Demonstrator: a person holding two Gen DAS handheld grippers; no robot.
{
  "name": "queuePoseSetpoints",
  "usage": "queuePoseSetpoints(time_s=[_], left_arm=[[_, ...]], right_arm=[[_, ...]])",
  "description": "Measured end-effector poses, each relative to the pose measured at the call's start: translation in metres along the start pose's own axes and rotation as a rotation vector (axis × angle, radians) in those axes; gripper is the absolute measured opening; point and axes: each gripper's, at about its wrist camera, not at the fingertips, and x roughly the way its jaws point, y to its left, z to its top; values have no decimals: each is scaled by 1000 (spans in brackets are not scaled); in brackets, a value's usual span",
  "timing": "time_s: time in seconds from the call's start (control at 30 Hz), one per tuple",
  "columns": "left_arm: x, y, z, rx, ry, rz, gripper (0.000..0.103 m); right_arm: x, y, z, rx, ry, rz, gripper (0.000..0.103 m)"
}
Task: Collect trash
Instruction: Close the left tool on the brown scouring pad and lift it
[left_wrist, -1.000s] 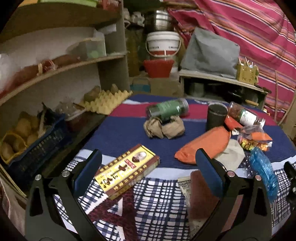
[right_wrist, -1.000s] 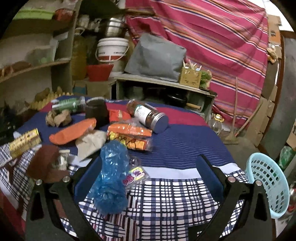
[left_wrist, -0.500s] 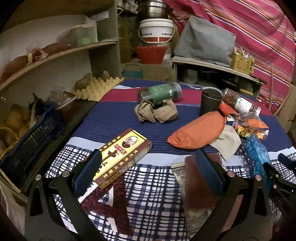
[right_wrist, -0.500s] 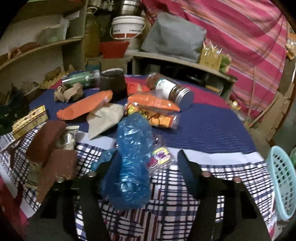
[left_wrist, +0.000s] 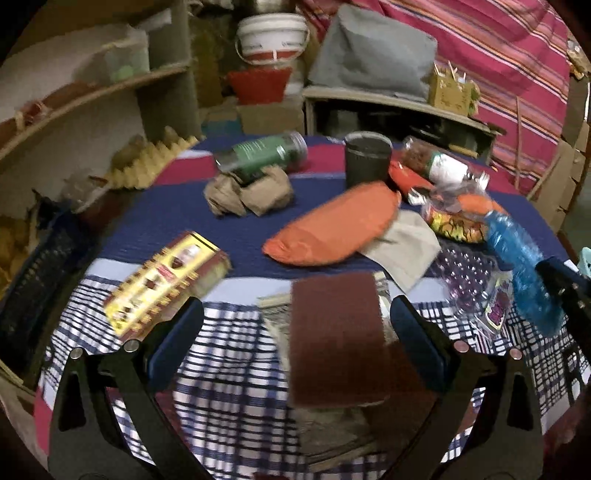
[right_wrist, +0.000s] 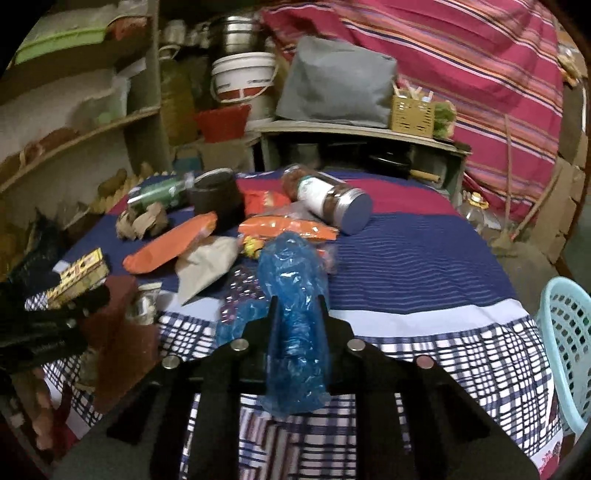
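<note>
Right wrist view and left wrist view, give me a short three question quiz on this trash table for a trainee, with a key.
1. True or false: the right gripper is shut on the blue plastic bag.
2. Which thing lies between the open left gripper's fingers? A) green jar B) brown scouring pad C) yellow box
3. Fill in: the light blue basket stands off the table's ___ side in the right wrist view.

Key: 1 true. 2 B, the brown scouring pad. 3 right.
</note>
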Motion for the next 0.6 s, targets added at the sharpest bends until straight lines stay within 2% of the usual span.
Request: queuePoseSetpoints(time_s=[0.1, 0.23, 0.37, 0.43, 0.6], left_arm=[[8, -2, -2, -7, 35, -34, 98], [18, -8, -5, 21, 74, -37, 97], [21, -10, -6, 23, 82, -53, 96], [21, -11, -5, 29, 86, -76, 84], [22, -14, -5, 58, 87, -64, 68]], right_arm=[[-1, -5, 1, 21, -8, 0, 19], [0, -2, 2, 21, -17, 4, 19], [-2, 1, 2, 10, -22, 6, 19], [-4, 1, 2, 10, -26, 9, 19], [-7, -1, 3, 12, -31, 12, 19]])
